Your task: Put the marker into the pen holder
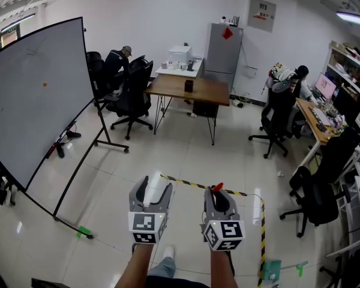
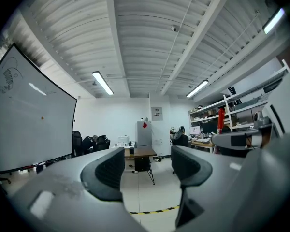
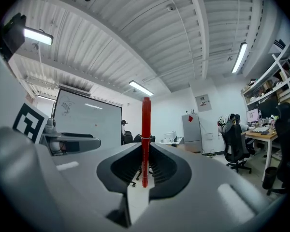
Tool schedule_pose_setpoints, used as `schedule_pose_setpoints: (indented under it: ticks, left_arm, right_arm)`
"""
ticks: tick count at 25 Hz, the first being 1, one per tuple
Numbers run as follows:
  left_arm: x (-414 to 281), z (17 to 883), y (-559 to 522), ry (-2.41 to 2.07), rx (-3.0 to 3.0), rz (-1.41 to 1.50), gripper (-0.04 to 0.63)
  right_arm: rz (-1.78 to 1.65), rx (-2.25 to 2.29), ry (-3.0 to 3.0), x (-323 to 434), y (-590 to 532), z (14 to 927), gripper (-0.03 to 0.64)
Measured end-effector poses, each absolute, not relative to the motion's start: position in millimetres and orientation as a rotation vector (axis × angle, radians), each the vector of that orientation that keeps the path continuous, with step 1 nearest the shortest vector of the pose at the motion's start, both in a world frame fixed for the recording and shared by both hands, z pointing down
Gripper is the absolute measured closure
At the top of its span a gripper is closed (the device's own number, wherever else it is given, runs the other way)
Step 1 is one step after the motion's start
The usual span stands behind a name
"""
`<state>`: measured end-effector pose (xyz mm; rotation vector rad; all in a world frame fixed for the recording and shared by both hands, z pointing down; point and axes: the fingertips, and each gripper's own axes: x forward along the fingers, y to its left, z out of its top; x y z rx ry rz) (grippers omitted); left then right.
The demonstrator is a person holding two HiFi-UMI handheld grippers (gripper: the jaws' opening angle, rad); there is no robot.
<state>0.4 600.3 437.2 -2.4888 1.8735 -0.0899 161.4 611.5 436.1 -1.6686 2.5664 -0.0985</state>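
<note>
Forearms [image 1: 138, 267] reach forward side by side over the floor [image 1: 186, 155], with both grippers level and pointing ahead. The right gripper [image 1: 219, 192] has its fingers clamped on the red marker [image 3: 145, 139], which stands upright between them. The left gripper [image 1: 151, 188] holds its fingers apart.

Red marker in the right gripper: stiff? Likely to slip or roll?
Probably stiff: the red marker stands straight between the shut jaws of the right gripper, with no sag. Likely light: a pinch near its lower end holds it upright. The round, smooth-looking barrel may pivot in the grip, or roll if laid down.
</note>
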Motion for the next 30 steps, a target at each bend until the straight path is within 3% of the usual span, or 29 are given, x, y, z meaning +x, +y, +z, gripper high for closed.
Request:
schedule_pose_setpoints:
  ticks: [17,30]
  left_arm:
    - [-49,446,402,1.851,-2.547,-0.076,0.293]
    - [-35,448,278,1.887,-2.496,-0.104,0.302]
  right_arm:
    - [-0.059,-1.656,2.639,90,422,438,0.569]
    - [-0.082,-1.627,2.621,122,287,440,0.569]
